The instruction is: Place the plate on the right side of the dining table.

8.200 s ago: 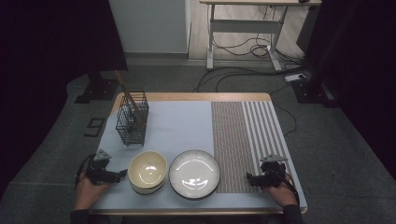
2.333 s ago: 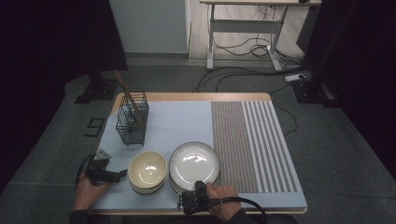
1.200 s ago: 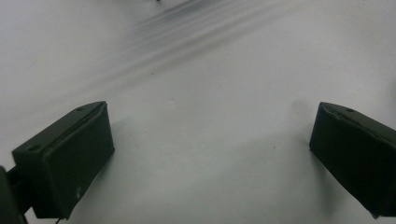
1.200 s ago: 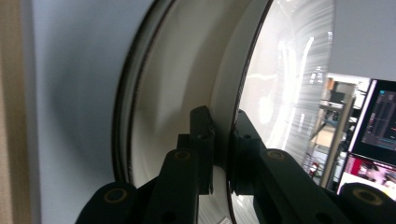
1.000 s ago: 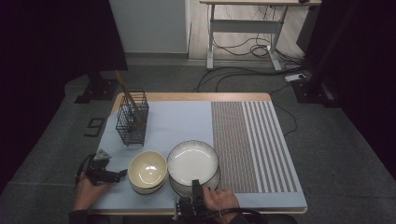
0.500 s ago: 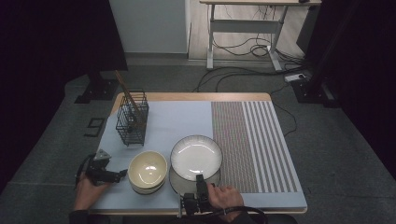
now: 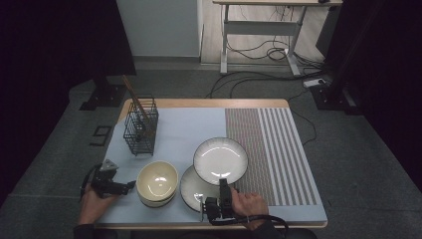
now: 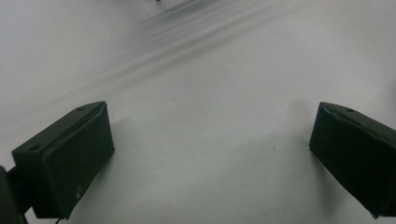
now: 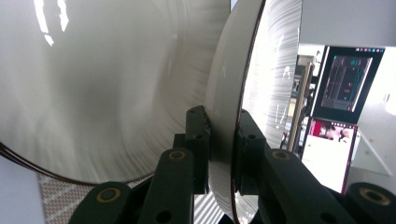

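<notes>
Above lower plate [image 7: 191, 188], right tongs [image 7: 223, 185] clamp top plate [image 7: 220, 160], now lifted; left tongs [image 7: 130, 185] apart, unmoved.

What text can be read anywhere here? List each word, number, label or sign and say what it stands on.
No text can be read.
Upper monitor: coloured graphics, any lettering too small and blurred.
Lower monitor: a blurred window, nothing legible.
Lifted plate, plate under it, stacked bowls, wire basket, table mat: no print or labels to be seen.
</notes>
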`<state>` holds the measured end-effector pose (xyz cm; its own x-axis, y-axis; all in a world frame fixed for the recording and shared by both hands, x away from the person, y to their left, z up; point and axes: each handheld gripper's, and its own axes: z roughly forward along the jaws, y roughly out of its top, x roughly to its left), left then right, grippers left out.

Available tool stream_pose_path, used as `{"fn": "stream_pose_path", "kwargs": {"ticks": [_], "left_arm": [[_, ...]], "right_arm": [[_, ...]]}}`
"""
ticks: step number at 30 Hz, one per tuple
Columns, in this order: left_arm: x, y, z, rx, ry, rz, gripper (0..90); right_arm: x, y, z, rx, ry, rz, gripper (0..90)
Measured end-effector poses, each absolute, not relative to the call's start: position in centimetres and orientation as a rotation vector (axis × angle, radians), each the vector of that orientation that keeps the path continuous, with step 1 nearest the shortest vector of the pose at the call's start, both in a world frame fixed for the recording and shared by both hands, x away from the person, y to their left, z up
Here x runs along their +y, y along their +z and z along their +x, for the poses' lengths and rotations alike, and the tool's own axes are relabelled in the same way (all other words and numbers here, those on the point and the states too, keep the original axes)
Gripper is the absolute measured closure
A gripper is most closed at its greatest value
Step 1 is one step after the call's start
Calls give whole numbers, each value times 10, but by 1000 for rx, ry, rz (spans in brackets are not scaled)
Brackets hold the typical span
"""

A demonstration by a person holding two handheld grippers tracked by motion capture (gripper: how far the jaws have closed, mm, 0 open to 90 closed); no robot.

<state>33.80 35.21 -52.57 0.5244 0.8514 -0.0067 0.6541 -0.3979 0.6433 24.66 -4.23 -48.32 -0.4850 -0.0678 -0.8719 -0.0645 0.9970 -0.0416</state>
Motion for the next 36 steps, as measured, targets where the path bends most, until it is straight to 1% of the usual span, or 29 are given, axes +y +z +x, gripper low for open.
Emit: {"fn": "stream_pose_path", "kwargs": {"ticks": [19, 36], "left_arm": [[352, -526, 338, 1219, 438, 2175, 0], [352, -526, 338, 1218, 438, 2175, 0]], "right_arm": [[-94, -486, 280, 2065, -103, 62, 793], [-132, -497, 300, 2069, -182, 166, 792]]}}
